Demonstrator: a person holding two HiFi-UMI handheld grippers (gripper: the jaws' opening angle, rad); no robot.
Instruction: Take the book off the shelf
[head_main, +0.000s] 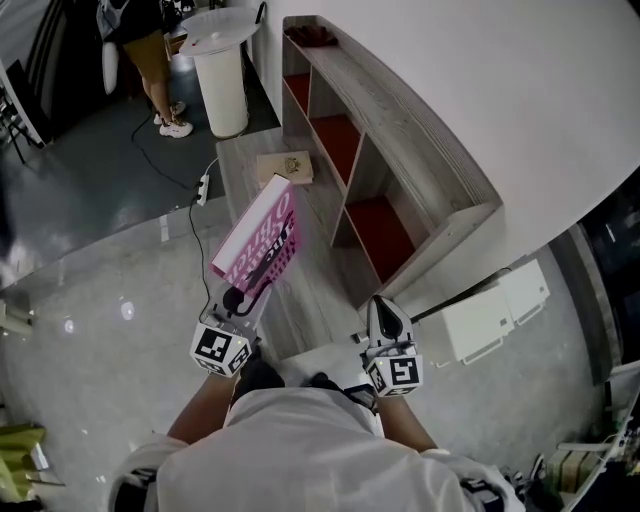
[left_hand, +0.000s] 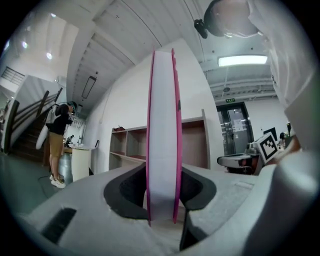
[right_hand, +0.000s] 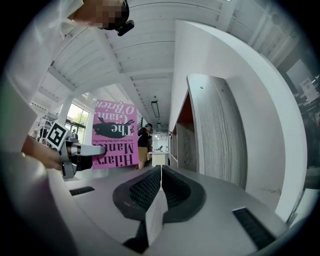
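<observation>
A pink book (head_main: 258, 238) with black lettering is held out over the grey platform, clear of the shelf (head_main: 400, 160). My left gripper (head_main: 236, 298) is shut on its lower edge. In the left gripper view the book (left_hand: 163, 135) stands upright on edge between the two dark pads. My right gripper (head_main: 385, 318) hangs to the right, near the shelf's near end, with its pads together and nothing between them. From the right gripper view the book's cover (right_hand: 114, 134) shows at the left, with the left gripper (right_hand: 82, 150) clamped on it.
The grey wooden shelf has red-floored compartments against a white wall. A tan flat object (head_main: 285, 167) lies on the grey platform (head_main: 250, 150) further off. A white round stand (head_main: 220, 70) and a person (head_main: 145, 50) are at the far end. A white cabinet (head_main: 490, 310) sits at the right.
</observation>
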